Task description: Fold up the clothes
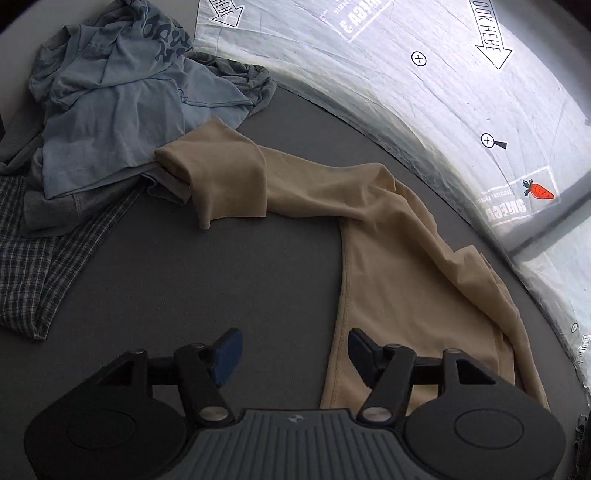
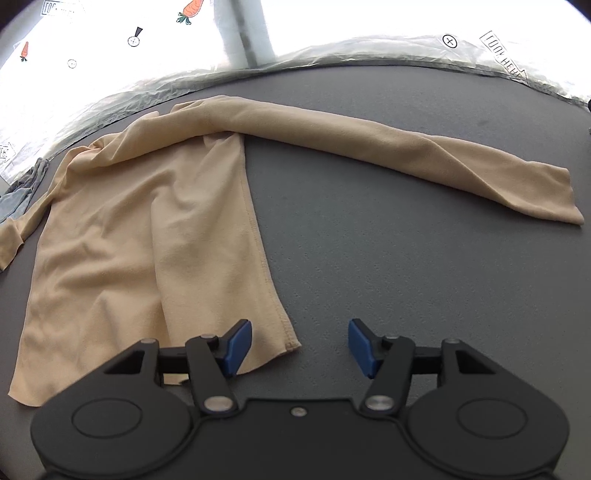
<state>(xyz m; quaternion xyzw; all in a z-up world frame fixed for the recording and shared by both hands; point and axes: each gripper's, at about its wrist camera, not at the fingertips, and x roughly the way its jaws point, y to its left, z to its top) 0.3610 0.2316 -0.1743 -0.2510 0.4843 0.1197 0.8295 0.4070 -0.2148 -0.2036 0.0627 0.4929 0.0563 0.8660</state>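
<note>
Strong backlight pours from the far plastic sheet (image 2: pixel 332 22), blown out white in the right wrist view. The tabletop (image 1: pixel 221 277) sits dim. Both views are sharp, with fisheye bending and dark corners.

Tan long-sleeved shirt (image 2: pixel 140 229) spread flat

The left gripper's body hides the lower hem of the tan shirt (image 1: pixel 388 258). The checked garment (image 1: pixel 33 266) runs off the picture's left edge, partly buried under the light blue shirt (image 1: pixel 110 122). In the right wrist view, that pile is cut off at the left edge.
</note>
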